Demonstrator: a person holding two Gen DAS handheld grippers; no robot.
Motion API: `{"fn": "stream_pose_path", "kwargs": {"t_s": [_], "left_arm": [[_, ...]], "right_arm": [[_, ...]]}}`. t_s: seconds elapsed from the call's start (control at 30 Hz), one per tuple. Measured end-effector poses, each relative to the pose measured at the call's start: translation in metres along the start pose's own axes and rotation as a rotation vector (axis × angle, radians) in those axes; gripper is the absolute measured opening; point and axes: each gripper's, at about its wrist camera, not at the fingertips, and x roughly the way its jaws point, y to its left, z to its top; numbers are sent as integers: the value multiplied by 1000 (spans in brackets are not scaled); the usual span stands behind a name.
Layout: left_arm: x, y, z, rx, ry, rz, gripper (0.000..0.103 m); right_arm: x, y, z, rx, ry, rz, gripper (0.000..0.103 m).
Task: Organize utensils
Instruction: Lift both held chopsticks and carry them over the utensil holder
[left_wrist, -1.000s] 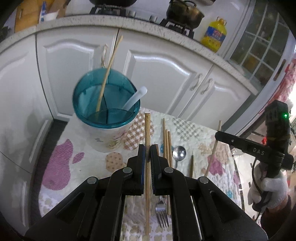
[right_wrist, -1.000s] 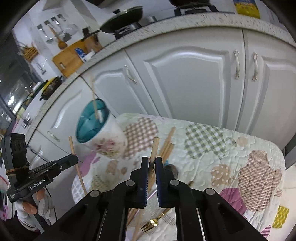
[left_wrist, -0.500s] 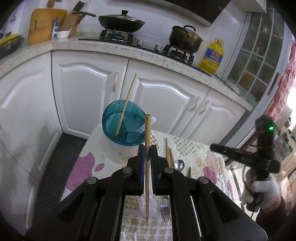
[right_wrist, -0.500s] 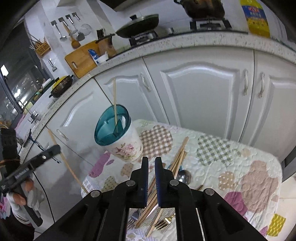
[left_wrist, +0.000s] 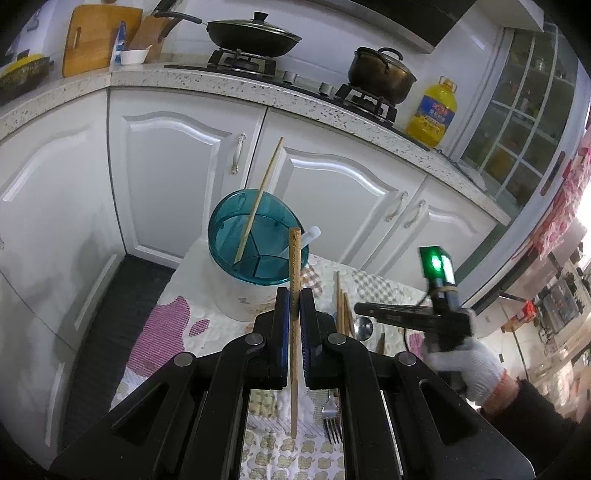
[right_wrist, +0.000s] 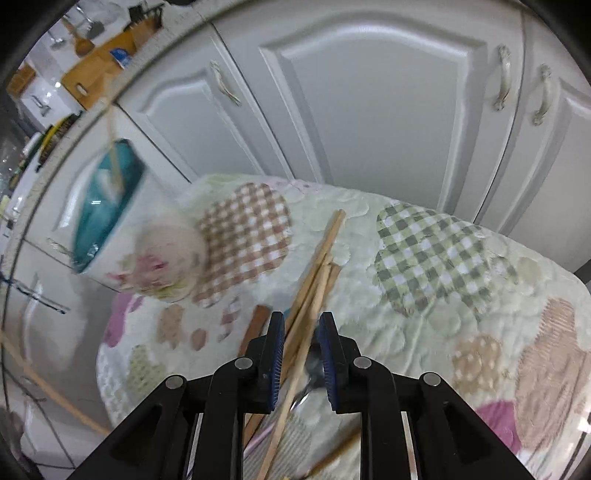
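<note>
My left gripper is shut on a light wooden chopstick, held upright in front of the teal-rimmed, flower-printed utensil holder. One chopstick and a white handle lean inside the holder. My right gripper hangs low over a bundle of chopsticks lying on the table. Its jaws are opening, and the sticks run between them without being pressed. A metal spoon lies under it. The holder is blurred at the left in the right wrist view.
A quilted patchwork cloth covers the small table, which stands close to white cabinet doors. A fork and a dark brown stick lie by the chopsticks. A gloved hand carries the right gripper.
The left gripper drew up and back from the holder with its chopstick. The right gripper lost the chopstick it held, dropped toward the bundle on the table, and its jaws parted.
</note>
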Motion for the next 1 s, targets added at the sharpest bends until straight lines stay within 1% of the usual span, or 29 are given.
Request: {"fn": "stream_pose_path", "kwargs": {"t_s": [0.13, 0.17, 0.2, 0.27, 0.43, 0.53, 0.7, 0.8, 0.9, 1.0], "left_arm": [[4, 5, 2, -15, 5, 7, 4], [4, 5, 2, -16, 5, 8, 4], [5, 6, 2, -15, 3, 9, 4], [4, 5, 2, -11, 0, 11, 4], [1, 5, 3, -15, -13, 2, 4], [-10, 3, 8, -13, -37, -3, 4], [-38, 4, 28, -16, -111, 1, 4], [-54, 4, 44, -10, -169, 21, 4], [-64, 5, 61, -19, -216, 29, 4], [-69, 4, 80, -10, -273, 57, 4]], "right_arm": [[25, -8, 9, 13, 48, -6, 18], [28, -10, 9, 17, 59, -6, 11], [29, -11, 9, 19, 63, 4, 8], [22, -7, 7, 7, 47, 20, 8], [-19, 2, -2, -12, -21, 77, 7], [-51, 9, -6, -15, -77, 132, 6], [-106, 32, -3, -68, -175, 192, 5], [-138, 47, 2, -102, -233, 232, 5], [-160, 66, 12, -141, -274, 252, 5], [-181, 86, 27, -183, -312, 280, 5]]}}
